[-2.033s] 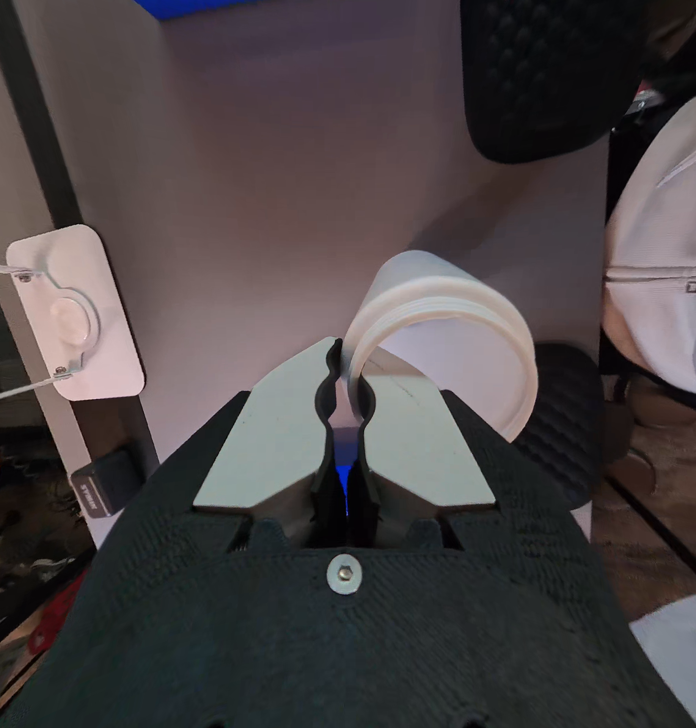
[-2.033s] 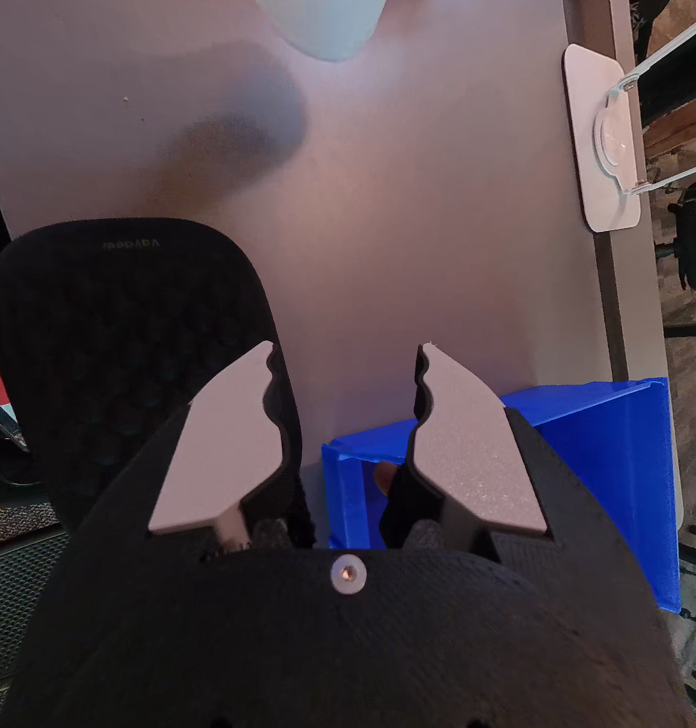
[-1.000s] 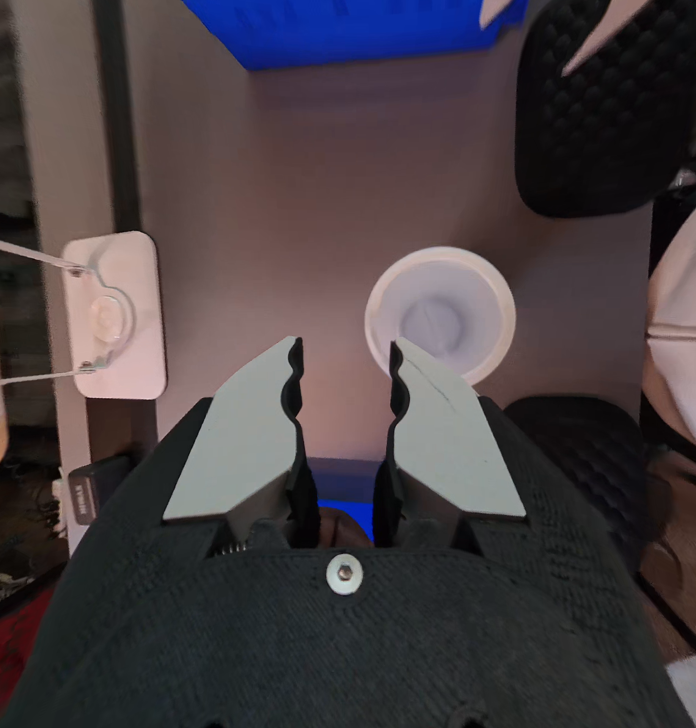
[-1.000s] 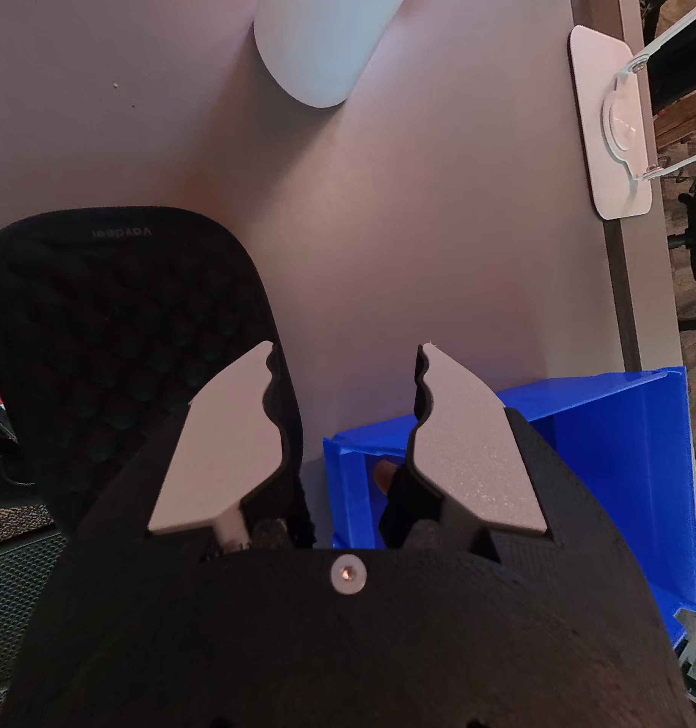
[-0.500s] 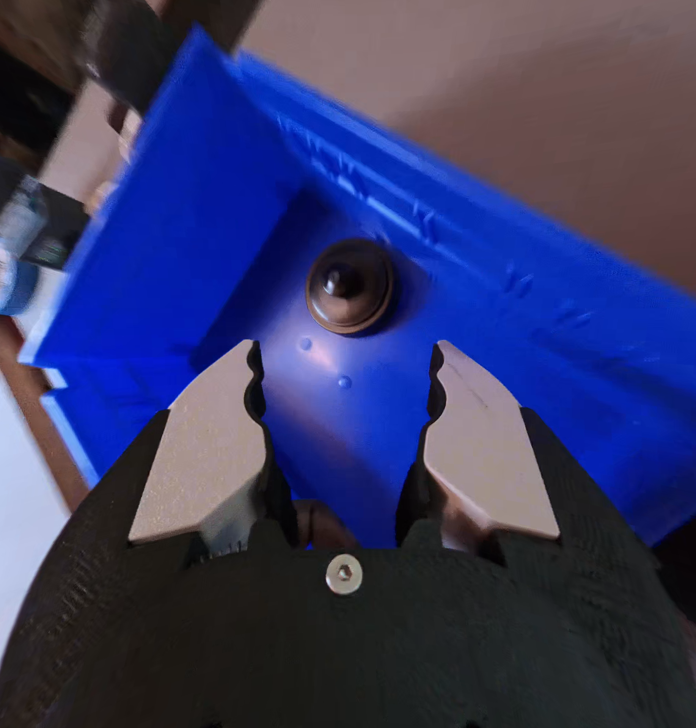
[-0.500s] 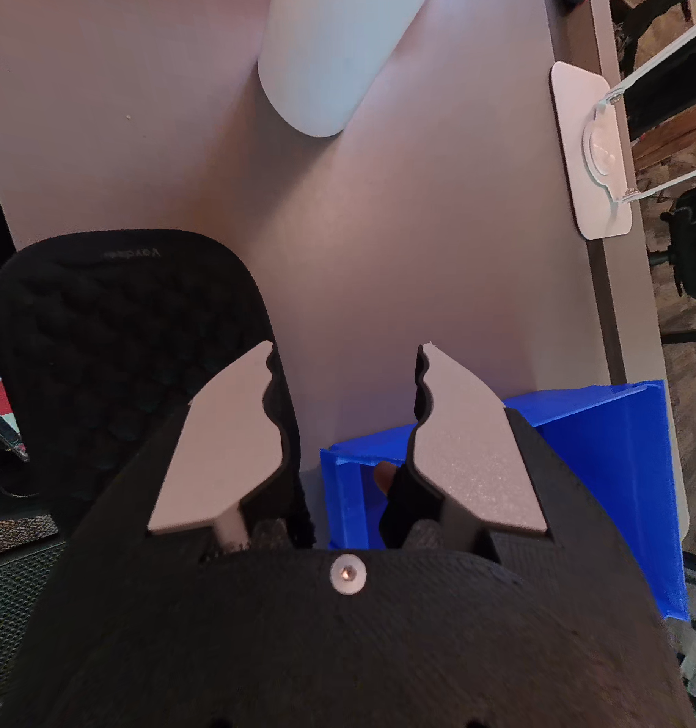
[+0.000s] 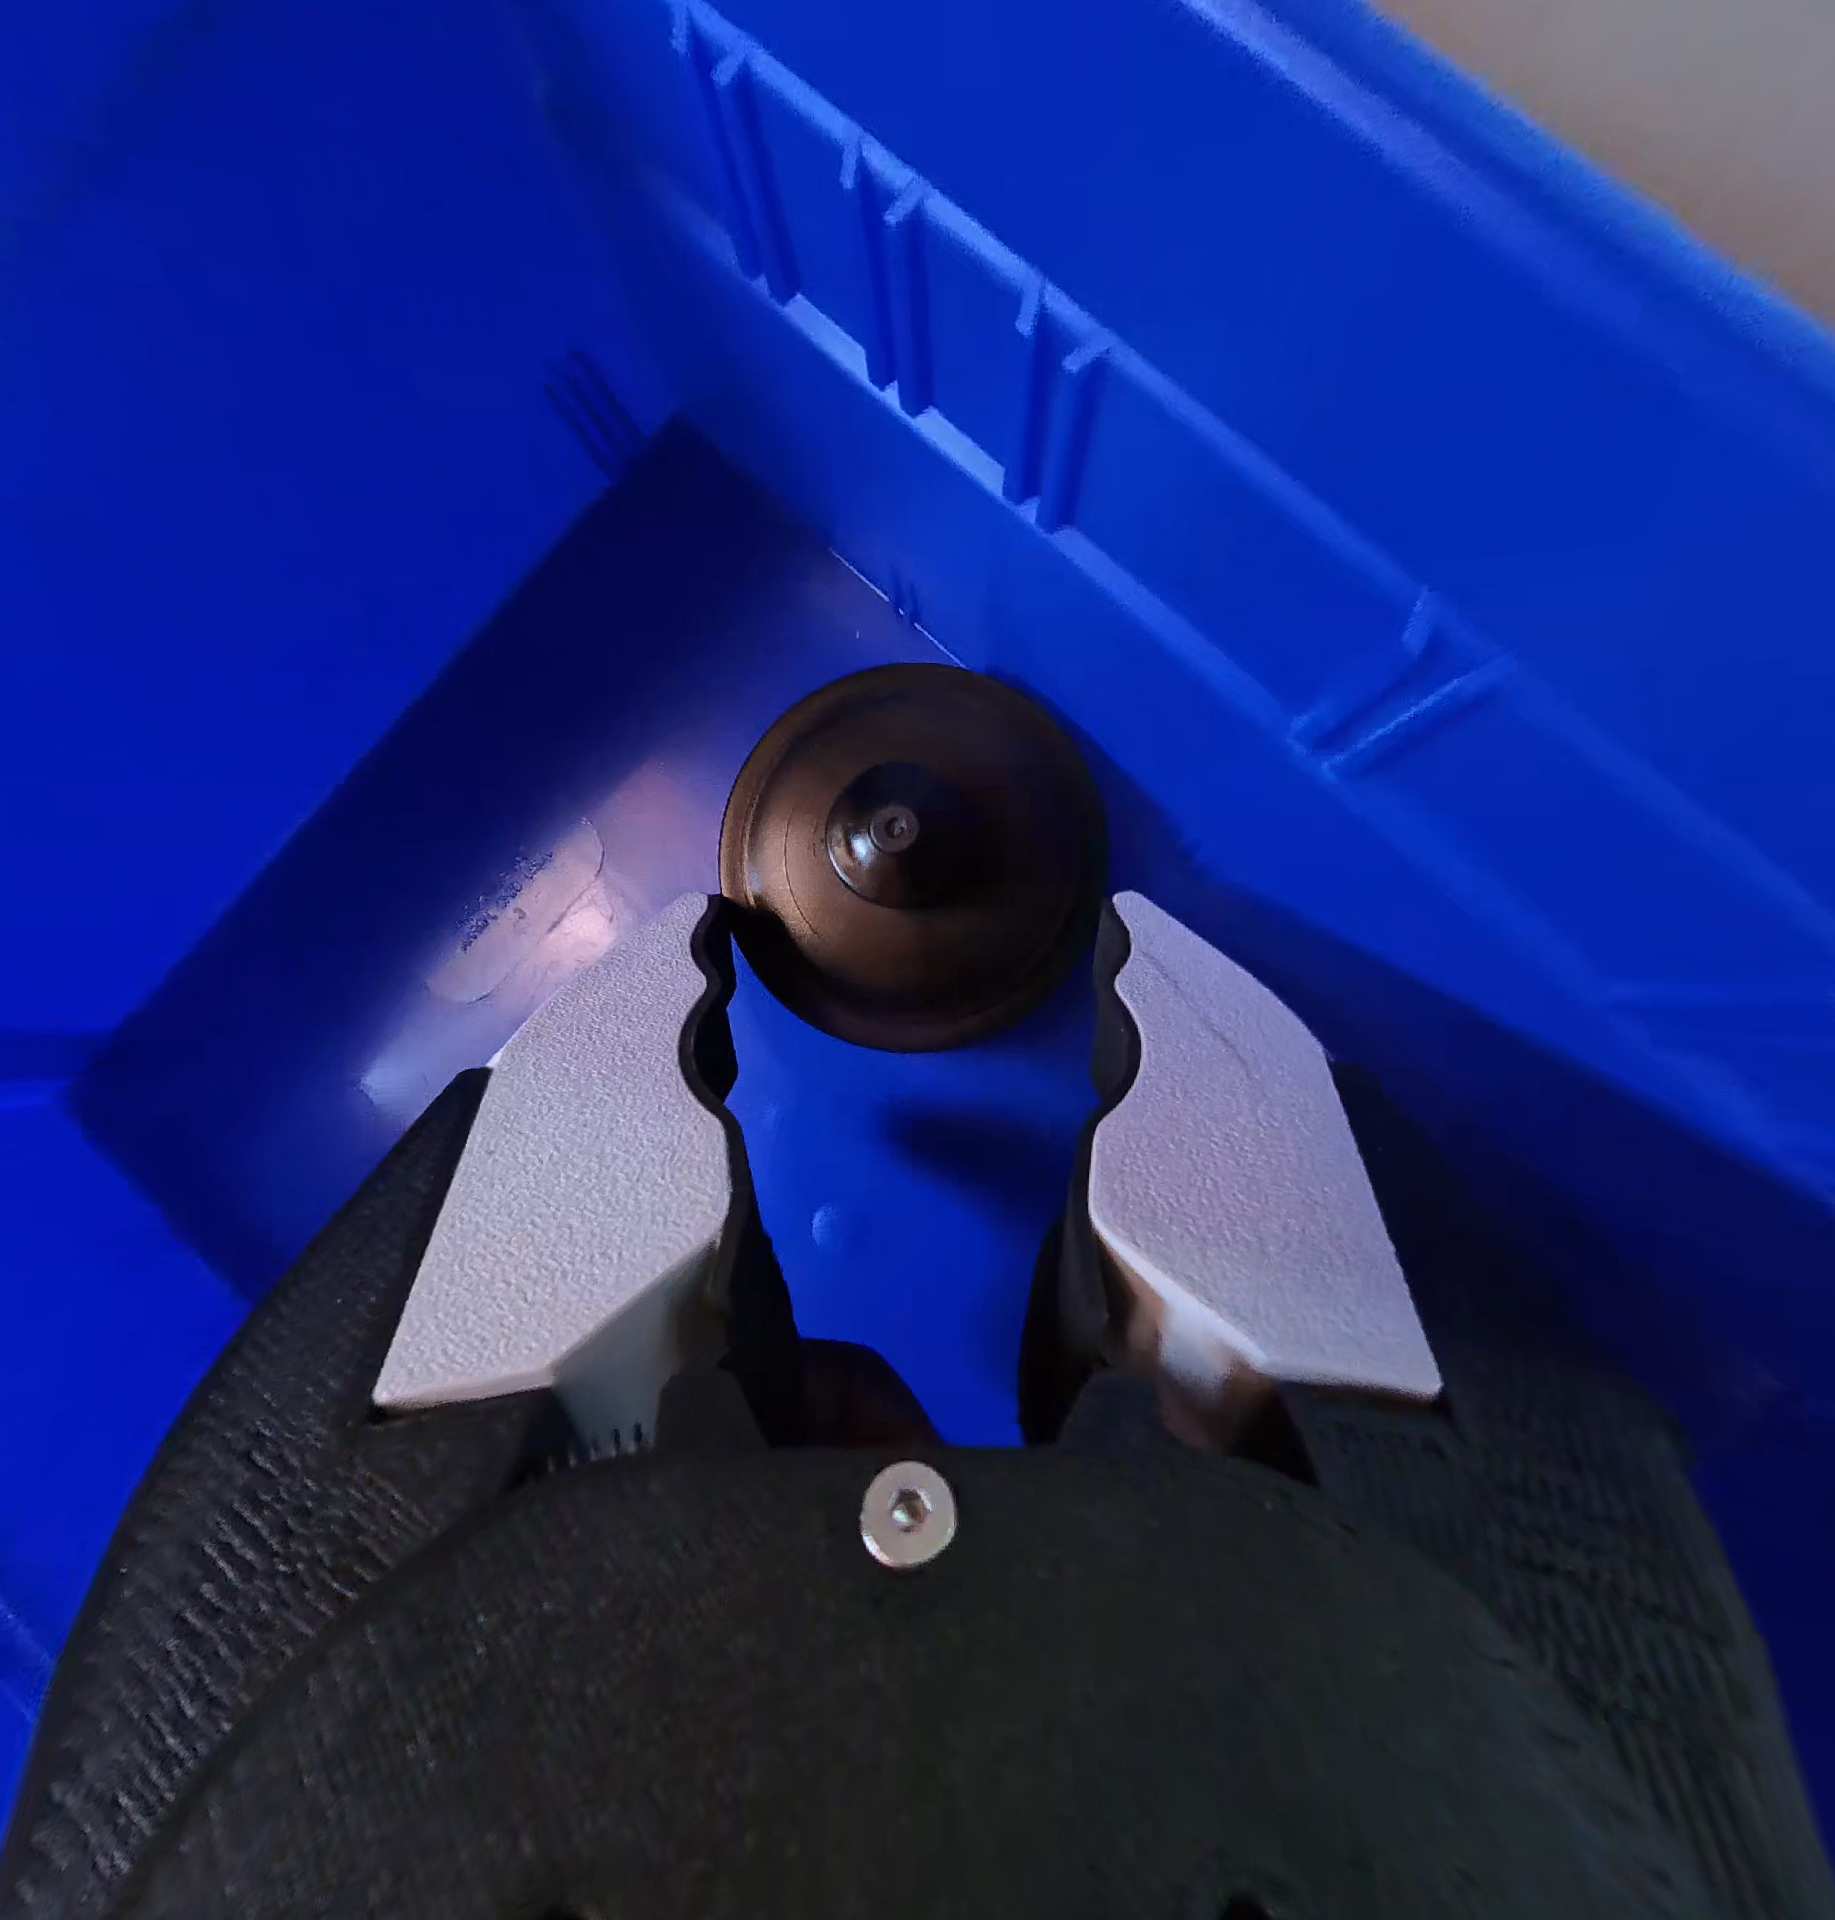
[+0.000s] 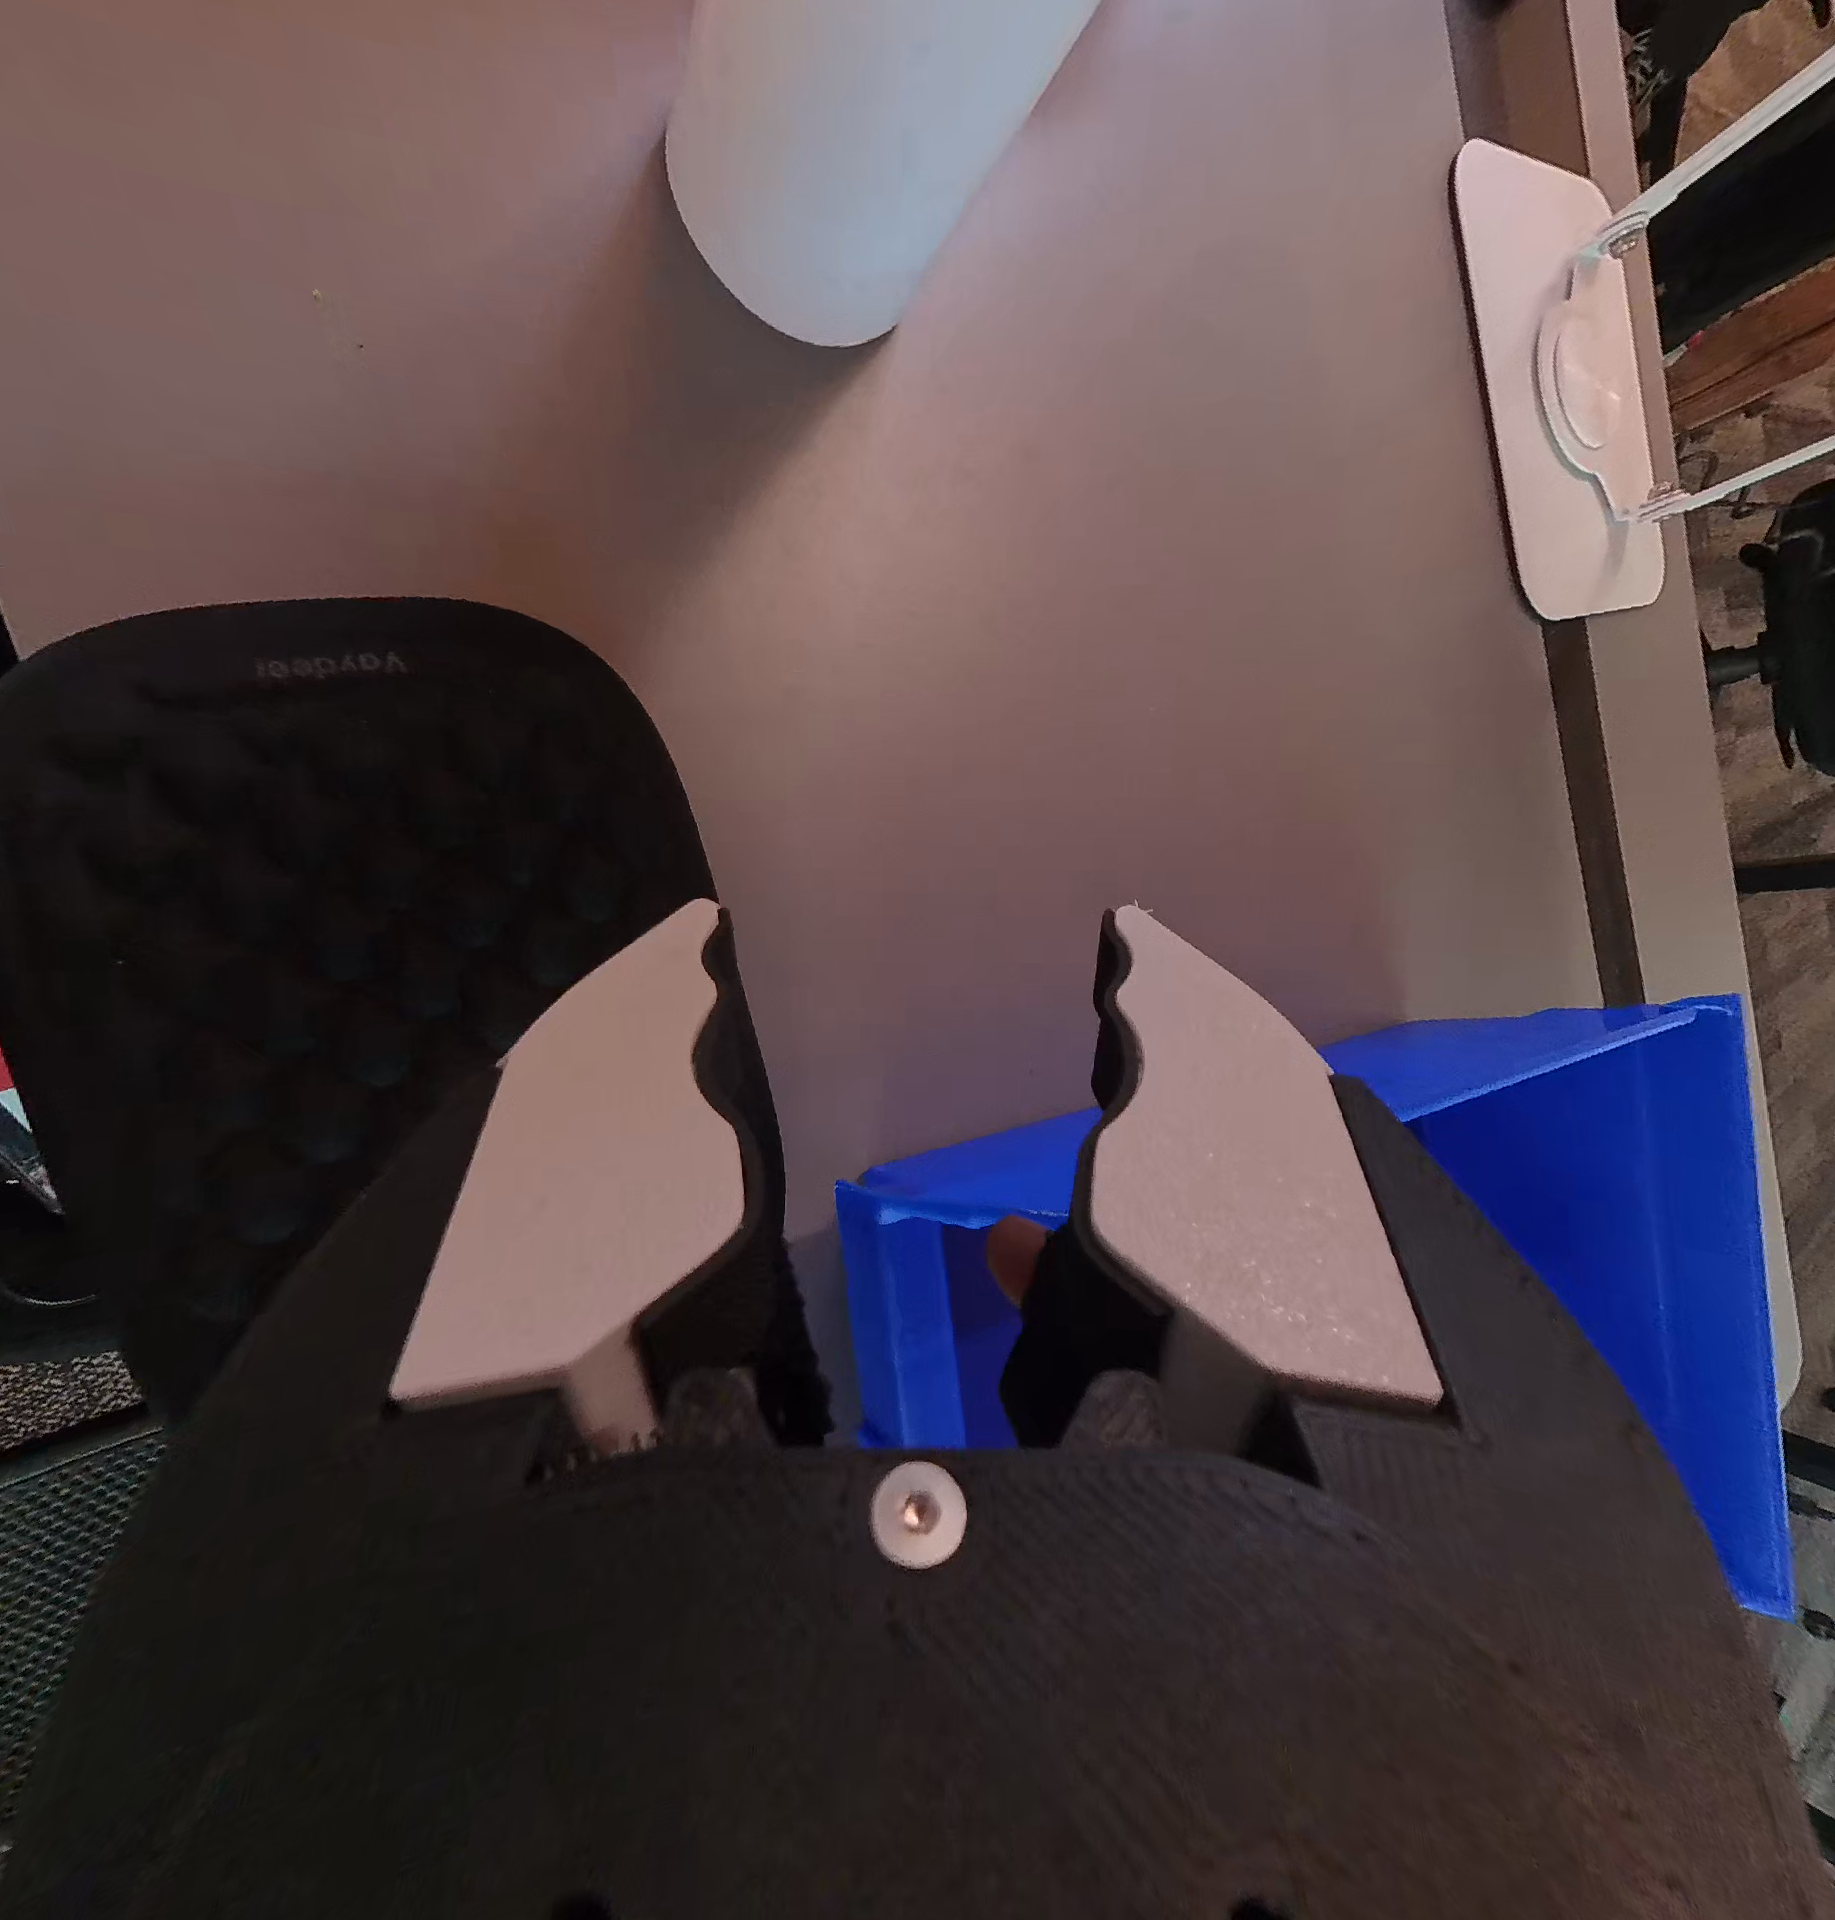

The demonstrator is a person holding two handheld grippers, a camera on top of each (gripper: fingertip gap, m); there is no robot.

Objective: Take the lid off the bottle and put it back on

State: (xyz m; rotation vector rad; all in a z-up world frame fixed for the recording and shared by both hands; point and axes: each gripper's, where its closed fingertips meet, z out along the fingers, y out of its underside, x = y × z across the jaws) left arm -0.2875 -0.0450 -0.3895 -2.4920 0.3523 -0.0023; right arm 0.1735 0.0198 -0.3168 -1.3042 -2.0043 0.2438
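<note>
My left hand-held gripper (image 7: pixel 908 914) sat down inside the blue bin (image 7: pixel 1308 436), jaws spread wide on either side of the dark round lid (image 7: pixel 913 857), which lay on the bin floor against the far wall; the left fingertip looked to be touching its rim, though I couldn't be sure. My right hand-held gripper (image 8: pixel 911 925) hung open and empty over the bench (image 8: pixel 1100 675), a black cushion (image 8: pixel 289 914) to its left. The white bottle (image 8: pixel 840 166) stood well off on the bench, apart from the bin.
</note>
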